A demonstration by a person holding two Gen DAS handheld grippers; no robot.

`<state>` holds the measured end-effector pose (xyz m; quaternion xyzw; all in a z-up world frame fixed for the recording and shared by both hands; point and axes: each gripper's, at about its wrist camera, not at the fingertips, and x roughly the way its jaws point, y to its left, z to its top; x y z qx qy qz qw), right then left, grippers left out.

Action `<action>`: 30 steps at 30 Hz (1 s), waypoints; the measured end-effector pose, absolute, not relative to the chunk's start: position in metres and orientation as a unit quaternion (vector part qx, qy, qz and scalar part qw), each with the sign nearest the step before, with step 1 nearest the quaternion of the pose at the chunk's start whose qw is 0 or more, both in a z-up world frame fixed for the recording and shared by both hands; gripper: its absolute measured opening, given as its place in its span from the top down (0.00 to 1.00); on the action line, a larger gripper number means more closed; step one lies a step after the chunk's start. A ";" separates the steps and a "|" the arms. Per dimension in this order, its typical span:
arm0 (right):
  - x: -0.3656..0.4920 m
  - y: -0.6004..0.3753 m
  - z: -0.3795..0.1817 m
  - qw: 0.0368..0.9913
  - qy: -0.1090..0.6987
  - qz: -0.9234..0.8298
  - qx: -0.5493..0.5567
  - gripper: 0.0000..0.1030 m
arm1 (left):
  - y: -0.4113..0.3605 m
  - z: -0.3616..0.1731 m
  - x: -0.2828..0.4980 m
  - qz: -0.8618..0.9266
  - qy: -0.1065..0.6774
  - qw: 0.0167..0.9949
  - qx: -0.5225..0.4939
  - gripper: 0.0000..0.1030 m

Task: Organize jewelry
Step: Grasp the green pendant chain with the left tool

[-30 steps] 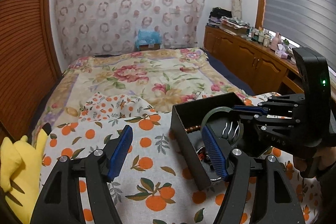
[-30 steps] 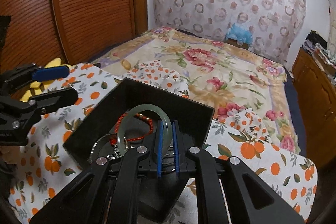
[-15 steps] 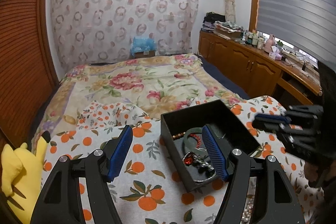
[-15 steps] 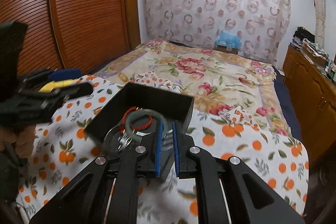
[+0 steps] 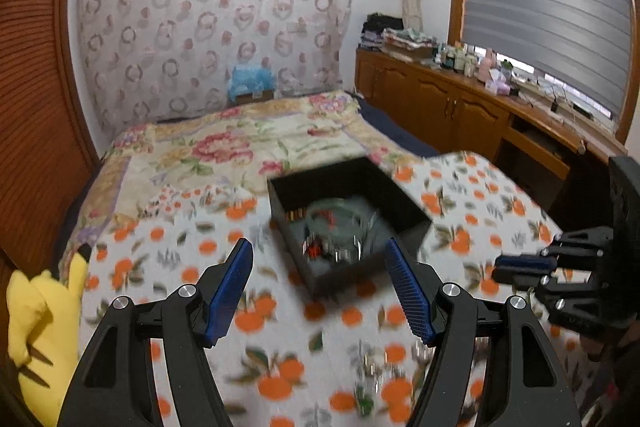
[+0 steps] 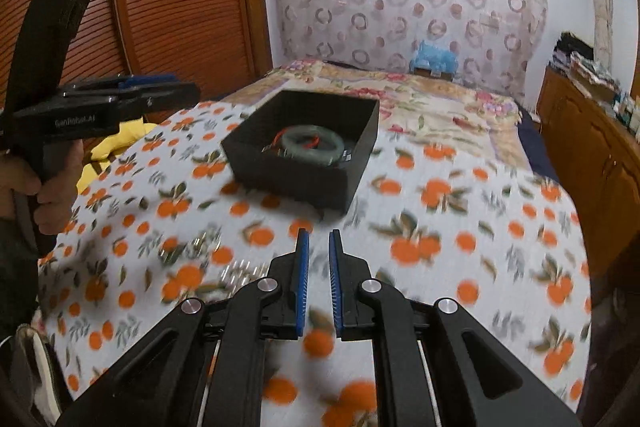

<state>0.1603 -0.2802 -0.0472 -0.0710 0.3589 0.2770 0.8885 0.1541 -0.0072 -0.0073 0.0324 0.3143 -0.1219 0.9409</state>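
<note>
Both cameras ride low over the orange-print cloth [image 5: 280, 311], looking along their own fingers toward the curtained headboard wall. The left wrist view sits left of the black box [image 5: 348, 223], close to it, window side to its right. The right wrist view stands a little farther back, louvred doors to its left. Both share the box, cloth and bed.

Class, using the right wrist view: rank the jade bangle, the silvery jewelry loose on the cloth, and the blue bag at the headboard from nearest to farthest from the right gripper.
1. Silvery jewelry: loose on the orange-print cloth, just left of the right gripper.
2. Jade bangle: ahead, lying inside the black box.
3. Blue bag: far end of the bed, against the patterned headboard cover.
</note>
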 end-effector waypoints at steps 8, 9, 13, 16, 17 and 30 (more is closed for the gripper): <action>0.131 -0.283 -0.067 0.878 0.380 0.284 -0.055 0.77 | 0.003 -0.050 0.114 -0.126 0.360 0.924 0.025 0.36; 0.127 -0.281 -0.071 0.876 0.384 0.287 -0.057 0.77 | 0.004 -0.056 0.109 -0.127 0.366 0.921 0.024 0.36; 0.120 -0.275 -0.080 0.869 0.396 0.290 -0.063 0.77 | 0.003 -0.071 0.098 -0.133 0.386 0.913 0.018 0.36; 0.115 -0.271 -0.085 0.867 0.398 0.290 -0.070 0.77 | -0.001 -0.079 0.090 -0.136 0.394 0.909 0.022 0.42; 0.114 -0.270 -0.087 0.867 0.401 0.288 -0.074 0.77 | -0.003 -0.081 0.088 -0.138 0.399 0.906 0.021 0.43; 0.118 -0.266 -0.096 0.866 0.413 0.264 -0.097 0.77 | -0.020 -0.093 0.097 -0.131 0.420 0.897 0.039 0.61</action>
